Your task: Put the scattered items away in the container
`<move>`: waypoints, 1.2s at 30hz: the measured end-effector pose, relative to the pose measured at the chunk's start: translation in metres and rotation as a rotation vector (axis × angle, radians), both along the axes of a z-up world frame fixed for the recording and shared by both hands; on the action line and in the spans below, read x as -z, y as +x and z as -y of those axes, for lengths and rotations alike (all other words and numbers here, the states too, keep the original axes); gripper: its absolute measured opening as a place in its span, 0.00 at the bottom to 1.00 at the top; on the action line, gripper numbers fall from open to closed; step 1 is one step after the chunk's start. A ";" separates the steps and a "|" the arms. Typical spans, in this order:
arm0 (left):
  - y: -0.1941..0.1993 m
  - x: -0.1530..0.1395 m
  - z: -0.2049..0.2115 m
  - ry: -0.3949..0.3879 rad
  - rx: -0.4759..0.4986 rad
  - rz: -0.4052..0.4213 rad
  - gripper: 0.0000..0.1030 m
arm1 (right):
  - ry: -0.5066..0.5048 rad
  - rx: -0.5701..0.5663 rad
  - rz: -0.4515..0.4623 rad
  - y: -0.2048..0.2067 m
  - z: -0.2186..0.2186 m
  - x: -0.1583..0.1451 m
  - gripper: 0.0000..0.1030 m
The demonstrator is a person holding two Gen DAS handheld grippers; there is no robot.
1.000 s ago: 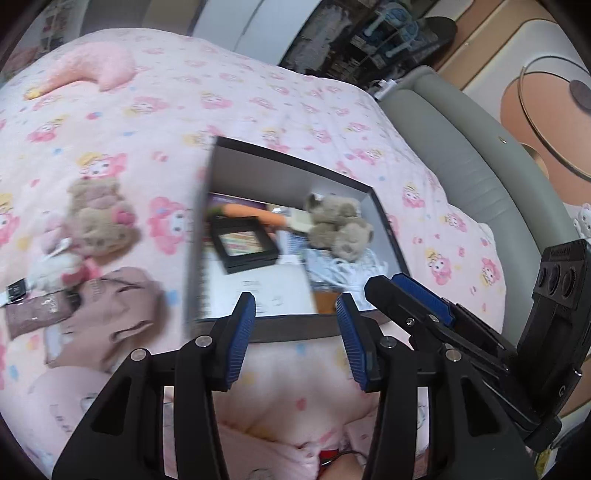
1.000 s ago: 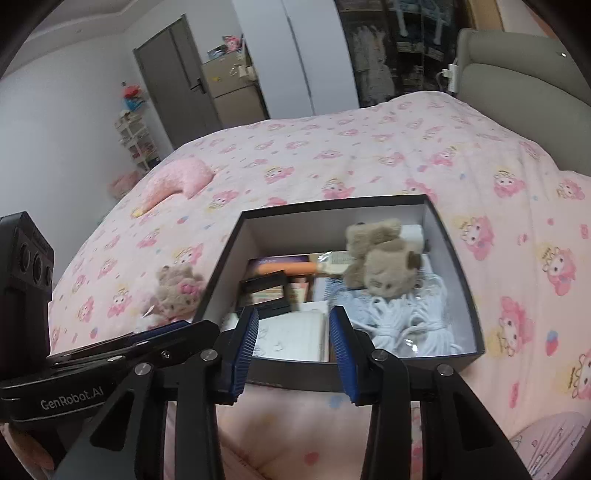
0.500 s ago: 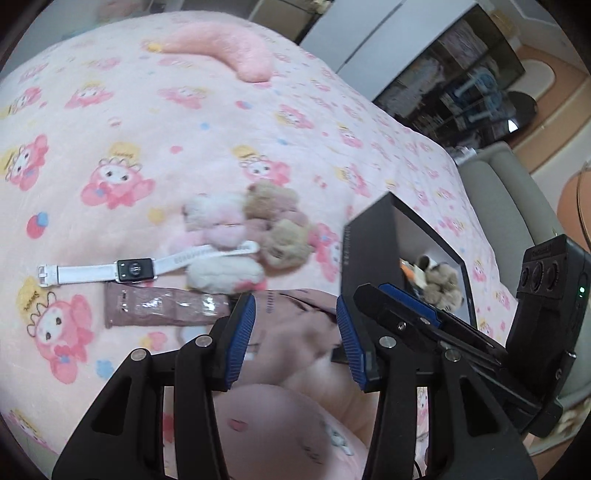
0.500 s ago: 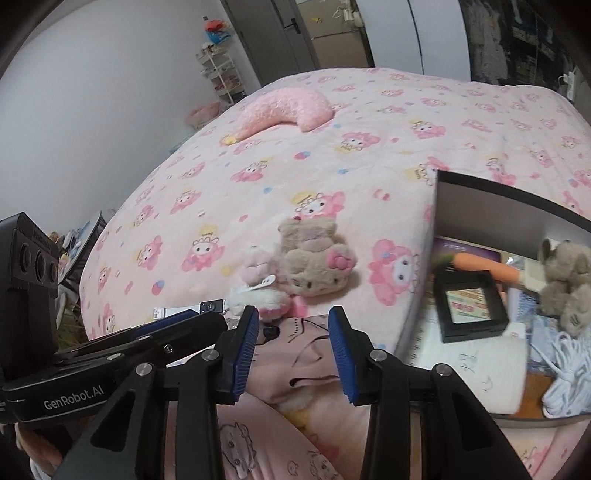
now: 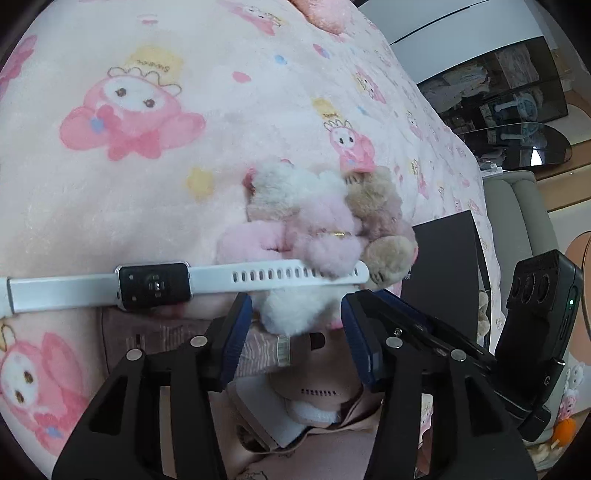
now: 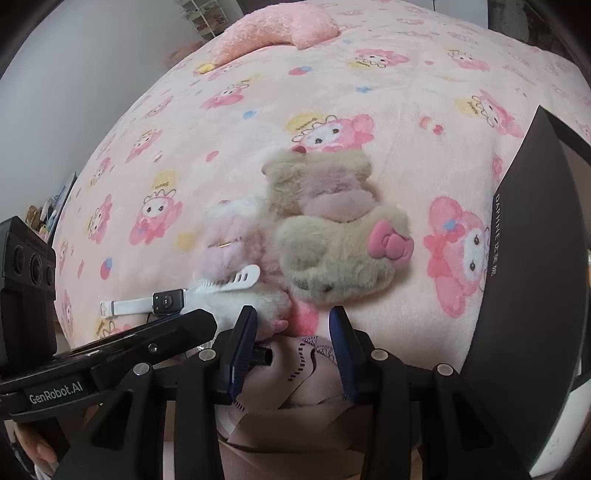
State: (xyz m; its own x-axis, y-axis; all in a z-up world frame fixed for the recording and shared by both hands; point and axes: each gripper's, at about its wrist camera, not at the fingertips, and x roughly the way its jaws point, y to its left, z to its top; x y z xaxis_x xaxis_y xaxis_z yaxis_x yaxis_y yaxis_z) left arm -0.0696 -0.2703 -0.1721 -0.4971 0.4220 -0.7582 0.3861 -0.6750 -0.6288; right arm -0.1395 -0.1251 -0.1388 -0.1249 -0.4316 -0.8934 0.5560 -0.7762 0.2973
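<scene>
A white-strapped smartwatch (image 5: 155, 284) lies on the pink blanket, its strap end under a pink-and-white plush (image 5: 299, 236). A tan plush with a pink bow (image 6: 332, 236) lies beside it. A pink pouch (image 5: 317, 384) lies under both grippers. My left gripper (image 5: 295, 321) is open, its tips either side of the white plush end. My right gripper (image 6: 291, 336) is open over the pouch (image 6: 303, 373), just short of the tan plush. The black box (image 6: 532, 280) stands at the right; the watch also shows in the right wrist view (image 6: 166, 301).
A pink crescent pillow (image 6: 273, 29) lies far back on the bed. The grey headboard (image 5: 524, 221) rises beyond the box (image 5: 443, 266). A wardrobe and glass table edge show at the upper right of the left wrist view.
Both grippers swung left from the box and dropped close to the plush toys, watch and pouch, which now fill the views. Both stayed open and empty.
</scene>
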 end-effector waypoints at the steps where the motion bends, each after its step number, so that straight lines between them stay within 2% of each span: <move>1: -0.004 0.005 0.003 0.034 0.003 0.000 0.56 | -0.006 0.004 0.003 -0.003 0.001 0.002 0.37; 4: -0.014 0.021 0.012 0.104 -0.021 0.016 0.58 | -0.025 0.024 0.039 -0.014 0.005 0.010 0.41; 7: -0.018 0.022 0.010 0.096 -0.012 0.018 0.58 | -0.040 0.021 0.108 -0.023 0.008 0.025 0.45; 9: -0.017 0.019 0.008 0.089 -0.001 0.003 0.50 | -0.067 0.027 0.130 -0.024 0.008 0.031 0.44; 10: -0.015 0.017 0.006 0.078 0.001 0.002 0.43 | -0.089 0.027 0.133 -0.024 0.008 0.031 0.39; 11: -0.012 0.013 0.005 0.069 0.006 -0.007 0.41 | -0.122 0.015 0.139 -0.022 0.008 0.028 0.24; 12: -0.010 0.010 0.003 0.066 0.011 -0.021 0.41 | -0.156 -0.002 0.145 -0.020 0.008 0.024 0.16; 13: -0.006 0.005 0.001 0.063 0.015 -0.033 0.40 | -0.170 -0.014 0.134 -0.017 0.009 0.019 0.13; 17: 0.011 -0.017 0.003 0.049 -0.005 -0.079 0.40 | -0.170 -0.059 0.067 -0.001 0.013 -0.006 0.11; 21: 0.036 -0.038 0.008 0.079 -0.022 -0.135 0.40 | -0.238 -0.058 0.088 0.014 0.003 -0.029 0.11; 23: 0.047 -0.048 0.010 0.098 -0.047 -0.165 0.44 | -0.268 -0.063 0.091 0.025 -0.001 -0.041 0.11; 26: 0.060 -0.053 0.015 0.102 -0.064 -0.195 0.44 | -0.296 -0.089 0.090 0.042 -0.002 -0.053 0.11; 29: 0.060 -0.039 0.020 0.045 -0.092 -0.111 0.44 | -0.268 -0.101 0.068 0.050 -0.003 -0.051 0.11; 32: 0.068 -0.029 0.025 0.099 -0.090 -0.118 0.44 | -0.145 -0.049 -0.005 0.047 -0.012 -0.040 0.11; 36: 0.067 -0.020 0.024 0.133 -0.082 -0.130 0.44 | -0.141 0.016 -0.011 0.037 -0.029 -0.033 0.12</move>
State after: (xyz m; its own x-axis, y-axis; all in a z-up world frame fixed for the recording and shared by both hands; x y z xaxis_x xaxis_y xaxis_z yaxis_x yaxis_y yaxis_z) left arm -0.0023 -0.2947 -0.1516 -0.6236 0.4682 -0.6260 0.3462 -0.5526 -0.7581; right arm -0.1027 -0.0956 -0.1060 -0.1422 -0.5507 -0.8225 0.5477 -0.7359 0.3981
